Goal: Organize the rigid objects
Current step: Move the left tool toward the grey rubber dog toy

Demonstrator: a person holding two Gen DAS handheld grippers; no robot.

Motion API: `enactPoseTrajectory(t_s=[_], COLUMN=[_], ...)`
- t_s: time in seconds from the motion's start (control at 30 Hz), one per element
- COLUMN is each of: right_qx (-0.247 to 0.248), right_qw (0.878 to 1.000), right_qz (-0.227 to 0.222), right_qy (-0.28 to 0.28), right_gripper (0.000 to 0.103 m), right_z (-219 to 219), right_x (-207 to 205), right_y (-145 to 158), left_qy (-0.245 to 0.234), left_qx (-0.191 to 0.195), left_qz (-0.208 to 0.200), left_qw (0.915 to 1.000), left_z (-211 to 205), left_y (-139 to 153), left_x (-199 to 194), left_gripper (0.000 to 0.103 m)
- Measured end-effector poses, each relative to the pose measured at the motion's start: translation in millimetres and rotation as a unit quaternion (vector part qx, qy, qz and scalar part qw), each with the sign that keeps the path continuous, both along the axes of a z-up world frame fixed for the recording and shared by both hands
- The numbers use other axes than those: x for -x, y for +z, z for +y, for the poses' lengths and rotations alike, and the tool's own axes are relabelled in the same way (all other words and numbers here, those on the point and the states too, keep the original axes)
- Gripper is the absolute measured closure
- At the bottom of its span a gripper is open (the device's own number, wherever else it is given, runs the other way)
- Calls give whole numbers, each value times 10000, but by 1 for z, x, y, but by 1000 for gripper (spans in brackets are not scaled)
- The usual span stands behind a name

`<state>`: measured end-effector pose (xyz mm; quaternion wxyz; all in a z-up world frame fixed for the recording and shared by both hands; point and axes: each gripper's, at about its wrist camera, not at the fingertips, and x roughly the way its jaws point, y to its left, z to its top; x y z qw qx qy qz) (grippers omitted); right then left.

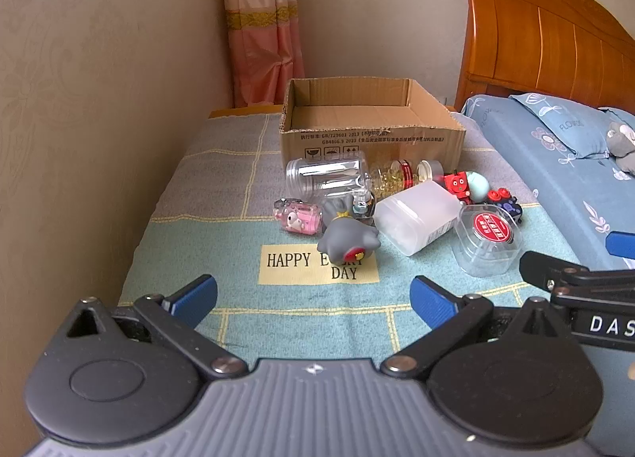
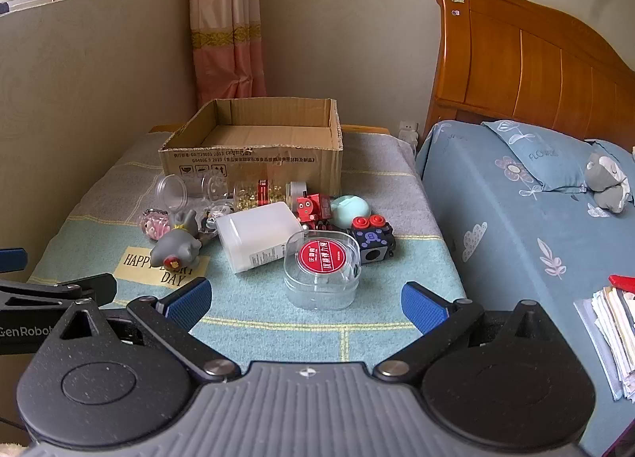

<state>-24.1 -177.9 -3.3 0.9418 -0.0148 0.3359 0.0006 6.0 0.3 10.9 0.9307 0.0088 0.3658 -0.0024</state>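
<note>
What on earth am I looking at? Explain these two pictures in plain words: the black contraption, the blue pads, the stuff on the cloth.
No robot here: a person holds one hand-held gripper in each hand, each with its own camera looking out between its blue pads. One picture comes from the left gripper, the other from the right gripper. Both have their jaws spread wide and hold nothing. Ahead, on a checked cloth, lies a pile: a gray toy, a white box, a clear case with a red label, a clear jar, a red toy train. Behind the pile stands an empty cardboard box.
</note>
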Motion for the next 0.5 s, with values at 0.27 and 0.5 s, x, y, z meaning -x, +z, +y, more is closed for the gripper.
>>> enactPoseTrajectory(t_s=[0.27, 0.5], right_qx=[8, 12], right_qw=[10000, 10000], right_qz=[-6, -13], right_qy=[-10, -16], right_gripper=[0, 0], right_z=[0, 0], right_x=[0, -1], right_y=[0, 1], left_qy=[3, -5], left_qx=[-13, -5], left_qz=[-25, -39], left_qw=[10000, 10000], left_z=[-4, -4], left_y=[-3, -3], left_x=[7, 7], left_gripper=[1, 1])
